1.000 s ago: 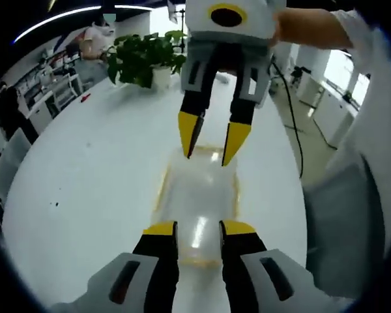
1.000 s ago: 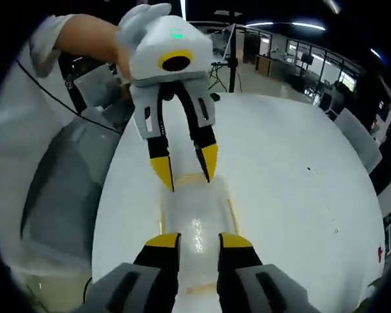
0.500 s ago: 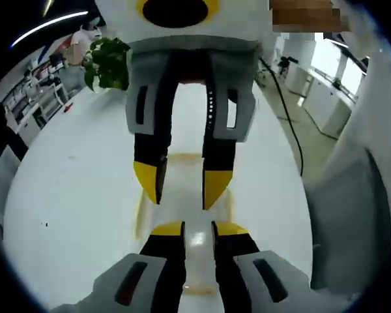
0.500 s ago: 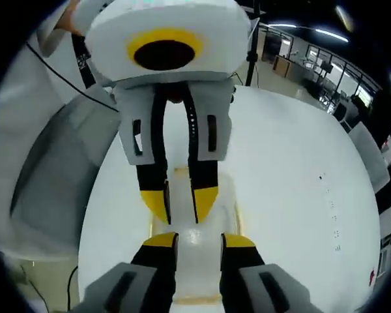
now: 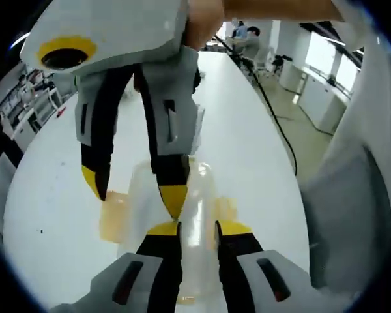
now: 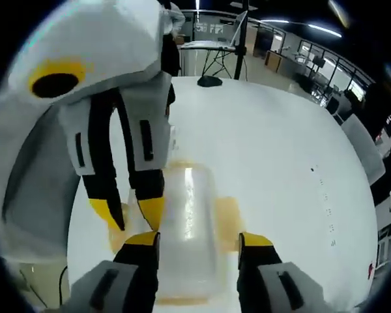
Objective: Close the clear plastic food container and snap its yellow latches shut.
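While half a second ago flat on white round table (image 6: 280, 150), clear plastic food container (image 5: 182, 215) now tilted, lifted; left gripper (image 5: 195, 228) clenched on it, right gripper (image 6: 199, 240) spread around it; yellow latches (image 6: 227, 218) unsnapped.

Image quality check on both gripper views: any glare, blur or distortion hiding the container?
Left gripper view: a glare streak runs along the clear container, its edges soft; strong fisheye bends the white table; the right gripper looms large and blocks part of it. Right gripper view: a similar streak on the container; the left gripper is oversized up close; ceiling lights flare at top.
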`<state>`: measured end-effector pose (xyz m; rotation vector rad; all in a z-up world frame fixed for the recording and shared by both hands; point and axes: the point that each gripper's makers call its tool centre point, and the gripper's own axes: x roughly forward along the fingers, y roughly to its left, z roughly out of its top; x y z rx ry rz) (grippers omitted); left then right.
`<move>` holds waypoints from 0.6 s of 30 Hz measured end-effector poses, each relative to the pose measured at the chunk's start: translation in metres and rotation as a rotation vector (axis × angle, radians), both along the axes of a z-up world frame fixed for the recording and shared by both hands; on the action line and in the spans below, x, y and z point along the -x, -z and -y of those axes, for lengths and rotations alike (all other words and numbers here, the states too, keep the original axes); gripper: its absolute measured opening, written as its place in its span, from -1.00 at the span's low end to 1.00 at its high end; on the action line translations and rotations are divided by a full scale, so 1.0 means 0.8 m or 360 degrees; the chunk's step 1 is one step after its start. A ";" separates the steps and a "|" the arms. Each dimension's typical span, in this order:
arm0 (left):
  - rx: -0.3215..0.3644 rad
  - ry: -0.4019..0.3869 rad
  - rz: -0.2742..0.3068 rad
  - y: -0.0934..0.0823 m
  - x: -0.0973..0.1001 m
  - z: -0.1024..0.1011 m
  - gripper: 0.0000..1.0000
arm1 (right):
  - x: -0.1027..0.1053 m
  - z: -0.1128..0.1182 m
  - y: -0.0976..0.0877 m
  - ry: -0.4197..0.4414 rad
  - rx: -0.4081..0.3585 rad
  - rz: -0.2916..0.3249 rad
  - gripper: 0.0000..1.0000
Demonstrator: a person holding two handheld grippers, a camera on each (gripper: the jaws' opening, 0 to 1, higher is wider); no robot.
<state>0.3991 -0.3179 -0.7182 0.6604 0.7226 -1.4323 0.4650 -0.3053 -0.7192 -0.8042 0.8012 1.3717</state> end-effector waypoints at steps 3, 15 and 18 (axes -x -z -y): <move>-0.0010 0.0006 0.0037 0.000 0.004 0.001 -0.48 | 0.003 0.005 0.004 -0.0016 0.0023 -0.0035 0.06; -0.0023 -0.0076 0.0144 -0.006 -0.012 -0.004 -0.25 | 0.026 0.005 0.016 -0.0119 0.0032 -0.0193 0.27; -0.0033 -0.0084 0.0146 -0.005 -0.014 -0.006 -0.17 | 0.029 0.006 0.020 -0.0150 0.0078 -0.0202 0.26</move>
